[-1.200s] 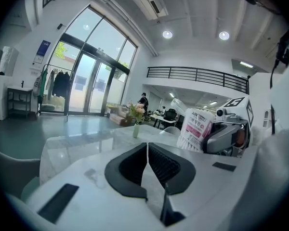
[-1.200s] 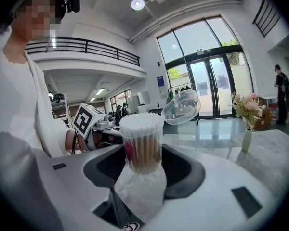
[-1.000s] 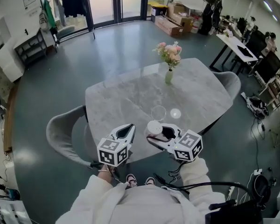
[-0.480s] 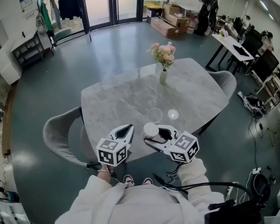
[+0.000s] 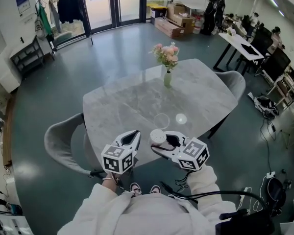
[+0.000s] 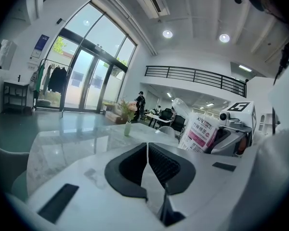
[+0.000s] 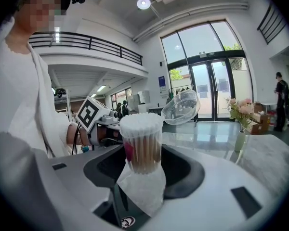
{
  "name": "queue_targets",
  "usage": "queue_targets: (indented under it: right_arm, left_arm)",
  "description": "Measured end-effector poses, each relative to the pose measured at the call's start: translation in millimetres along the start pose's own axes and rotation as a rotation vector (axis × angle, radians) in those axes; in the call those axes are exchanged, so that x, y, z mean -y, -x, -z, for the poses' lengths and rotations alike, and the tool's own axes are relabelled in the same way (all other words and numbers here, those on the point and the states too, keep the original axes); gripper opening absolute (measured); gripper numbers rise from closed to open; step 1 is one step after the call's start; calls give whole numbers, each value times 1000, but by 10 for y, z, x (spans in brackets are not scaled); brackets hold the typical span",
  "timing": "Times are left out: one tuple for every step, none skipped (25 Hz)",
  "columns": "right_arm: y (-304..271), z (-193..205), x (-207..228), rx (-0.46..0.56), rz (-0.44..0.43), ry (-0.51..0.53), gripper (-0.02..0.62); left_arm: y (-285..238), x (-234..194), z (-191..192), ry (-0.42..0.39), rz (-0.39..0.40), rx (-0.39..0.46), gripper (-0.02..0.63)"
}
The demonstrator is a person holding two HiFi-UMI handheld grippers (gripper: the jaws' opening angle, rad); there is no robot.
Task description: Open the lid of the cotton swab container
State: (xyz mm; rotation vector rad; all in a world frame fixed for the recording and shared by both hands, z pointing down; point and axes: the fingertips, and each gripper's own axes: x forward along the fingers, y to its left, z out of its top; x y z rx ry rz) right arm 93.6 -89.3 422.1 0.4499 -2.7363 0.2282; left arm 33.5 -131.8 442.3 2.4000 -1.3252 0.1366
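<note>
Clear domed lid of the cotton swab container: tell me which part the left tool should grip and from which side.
Grip its thin free rim, away from the clear cylindrical swab container, coming from the person's left. The clear domed lid stands tilted open with that rim exposed; the smooth dome would probably slip. The right tool occupies the container's body; the left tool, shut, must open first.

cotton swab container [image 7: 141, 138] upright in right tool [image 7: 142, 170], clear lid [image 7: 181, 107] open.

Glossy marble-look table [image 5: 127, 102], clear plastic lid [image 7: 181, 107].
</note>
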Motion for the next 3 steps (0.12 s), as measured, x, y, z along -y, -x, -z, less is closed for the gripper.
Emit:
queue_targets:
  right_arm:
    - [7,-2,-2,3,1,-1,284]
    - [15,-3,-3,6,2,-1,284]
    - [22,-3,-3,8,3,-2,284]
  left_arm:
    - [-3,9,2,-1,2,0,18]
    - [-7,19,5,-2,4,0,18]
    - [-10,29,9,-3,7,-1,18]
